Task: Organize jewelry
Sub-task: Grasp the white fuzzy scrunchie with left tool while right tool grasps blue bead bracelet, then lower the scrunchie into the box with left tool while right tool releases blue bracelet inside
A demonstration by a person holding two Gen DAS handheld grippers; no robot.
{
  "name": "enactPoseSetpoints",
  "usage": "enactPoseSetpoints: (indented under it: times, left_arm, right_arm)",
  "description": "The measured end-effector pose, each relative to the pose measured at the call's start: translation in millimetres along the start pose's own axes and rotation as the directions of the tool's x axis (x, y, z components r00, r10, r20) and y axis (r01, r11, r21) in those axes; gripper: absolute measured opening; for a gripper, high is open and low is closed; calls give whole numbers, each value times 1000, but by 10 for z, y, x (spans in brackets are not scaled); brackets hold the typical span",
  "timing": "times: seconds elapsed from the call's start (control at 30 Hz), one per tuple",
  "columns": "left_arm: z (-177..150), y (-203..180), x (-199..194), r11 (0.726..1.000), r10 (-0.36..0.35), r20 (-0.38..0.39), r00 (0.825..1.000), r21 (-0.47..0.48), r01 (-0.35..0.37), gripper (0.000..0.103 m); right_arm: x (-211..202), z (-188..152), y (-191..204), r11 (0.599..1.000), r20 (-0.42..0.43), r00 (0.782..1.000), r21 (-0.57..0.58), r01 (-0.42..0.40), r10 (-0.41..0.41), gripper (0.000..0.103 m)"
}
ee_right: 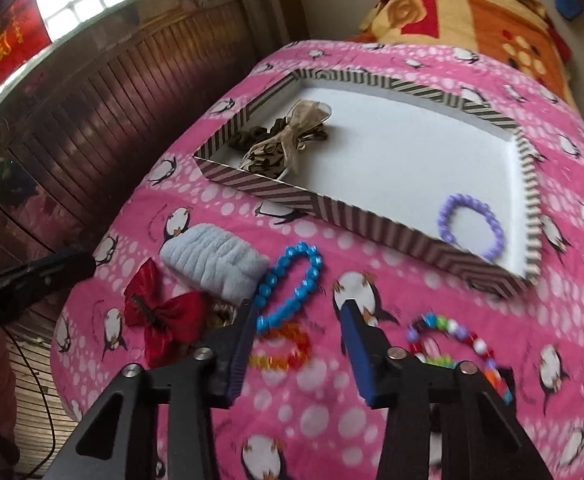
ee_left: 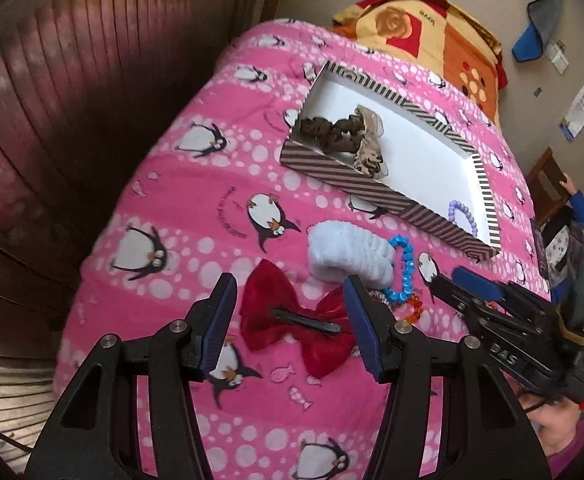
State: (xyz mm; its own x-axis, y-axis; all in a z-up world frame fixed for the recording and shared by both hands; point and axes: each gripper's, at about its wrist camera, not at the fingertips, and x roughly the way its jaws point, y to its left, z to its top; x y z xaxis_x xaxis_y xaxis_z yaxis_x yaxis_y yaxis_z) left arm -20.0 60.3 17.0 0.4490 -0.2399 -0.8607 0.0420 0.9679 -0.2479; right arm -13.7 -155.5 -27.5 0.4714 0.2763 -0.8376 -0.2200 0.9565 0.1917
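Jewelry left on the blanket: red bow clip (ee_left: 296,320), white scrunchie (ee_left: 348,256), blue bead bracelet (ee_left: 402,266), orange bead bracelet (ee_left: 414,312), all outside the striped box (ee_left: 344,178).
Left wrist view, gripper: left gripper (ee_left: 290,320) spread wide, grasping nothing, hanging just above the bow clip.
Left wrist view, bow axis: the bow's long axis runs across the gap from finger to finger, its dark metal clip facing up and lying along that axis; the wings sit between the jaws.
Left wrist view, other hand: right gripper (ee_left: 444,280) enters from the right, close by the orange and blue bracelets.
Right wrist view, gripper: right gripper (ee_right: 298,312) partly open with nothing pinched; no pad presses on a bead.
Right wrist view, target: blue bead bracelet (ee_right: 292,284) lies just ahead, stretched diagonally from low left to upper right, its lower end beside the left finger; orange bead bracelet (ee_right: 280,348) lies between the fingers, blurred.
Right wrist view, destination: striped box (ee_right: 372,216) farther ahead, purple bracelet (ee_right: 470,226) in its near right corner.
Nearer hand, judged: left for the bow, right for the bracelets.
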Motion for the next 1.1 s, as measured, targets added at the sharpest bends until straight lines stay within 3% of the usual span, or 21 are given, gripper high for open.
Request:
enactPoseSetpoints:
  times: [0.1, 0.17, 0.23, 0.3, 0.53, 0.57, 0.63, 0.67, 0.77, 1.1]
  left_arm:
    - [107, -37, 123, 1000, 4, -18, 1000, -16, -4, 56]
    - [177, -60, 209, 1000, -12, -34, 999, -24, 11, 64]
    - [234, -91, 319, 999, -35, -64, 997, -31, 33, 65]
    - [264, -123, 403, 999, -36, -84, 996, -25, 34, 66]
    - [307, -272, 774, 1000, -7, -156, 988, 8, 9, 69]
    - [310, -287, 823, 1000, -14, -157, 987, 6, 15, 69]
    - [318, -305, 879, 1000, -25, -161, 987, 5, 26, 62]
    - [325, -319, 912, 999, -41, -166, 985, 7, 42, 42]
    - [352, -342, 909, 999, -27, -145, 989, 27, 31, 26]
    - [513, -309, 480, 998, -54, -48, 997, 33, 56, 23]
  right_arm:
    - [176, 94, -18, 1000, -35, 999, -13, -10, 10, 34]
    - [320, 134, -31, 1000, -67, 998, -26, -4, 2, 29]
    - [442, 151, -59, 1000, -93, 996, -28, -11, 9, 25]
    - [517, 151, -98, 999, -113, 994, -34, 3, -7, 16]
    - [545, 173, -191, 998, -115, 993, -61, -34, 26, 13]
    - [539, 177, -194, 997, -115, 993, -64, -32, 25, 8]
    - [531, 183, -217, 997, -114, 993, -61, -41, 34, 8]
    - [529, 190, -228, 997, -116, 992, -59, -49, 41, 8]
    - [506, 209, -237, 996, -115, 992, -66, -64, 56, 8]
    - [136, 328, -246, 992, -48, 994, -67, -104, 101, 8]
